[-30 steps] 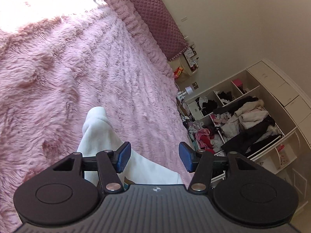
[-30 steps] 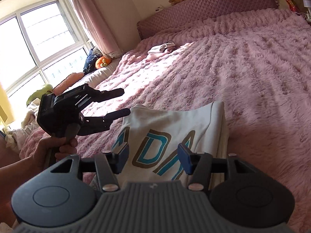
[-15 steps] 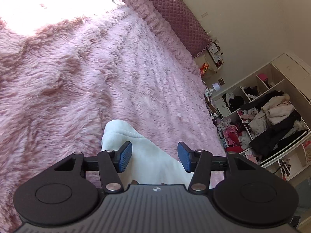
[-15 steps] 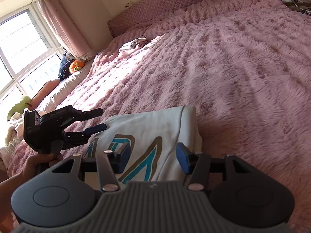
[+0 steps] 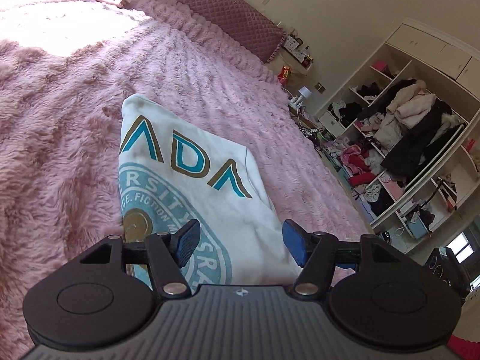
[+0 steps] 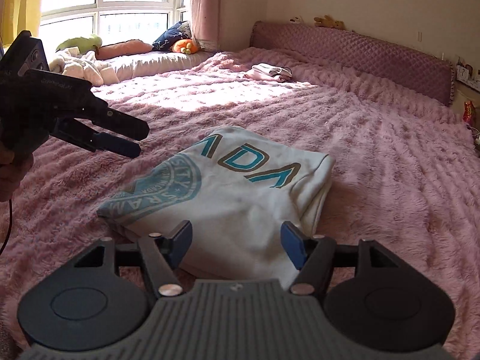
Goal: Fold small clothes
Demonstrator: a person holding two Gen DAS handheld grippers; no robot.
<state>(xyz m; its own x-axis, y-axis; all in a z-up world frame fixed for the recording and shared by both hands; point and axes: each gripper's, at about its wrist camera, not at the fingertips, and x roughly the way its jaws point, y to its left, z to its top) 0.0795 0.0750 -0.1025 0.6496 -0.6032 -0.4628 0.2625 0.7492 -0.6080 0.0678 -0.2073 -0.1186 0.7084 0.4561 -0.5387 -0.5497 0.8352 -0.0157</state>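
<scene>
A folded white garment [image 5: 192, 186] with teal and gold lettering and a round teal print lies flat on the fluffy pink bedspread [image 5: 60, 126]; it also shows in the right wrist view [image 6: 240, 189]. My left gripper [image 5: 240, 241] is open and empty, held above the garment's near end. In the right wrist view the left gripper [image 6: 135, 141] hovers to the left of the garment. My right gripper [image 6: 237, 243] is open and empty, just above the garment's near edge.
Another small pile of pale clothes [image 6: 270, 72] lies far up the bed near the quilted headboard [image 6: 360, 54]. A window seat with cushions and soft toys [image 6: 126, 54] is at the left. An open wardrobe full of clothes [image 5: 405, 138] stands beyond the bed's right edge.
Both grippers have drawn back and risen from the garment, so more of its printed front shows. The left gripper has moved away to the left. Both stay open.
</scene>
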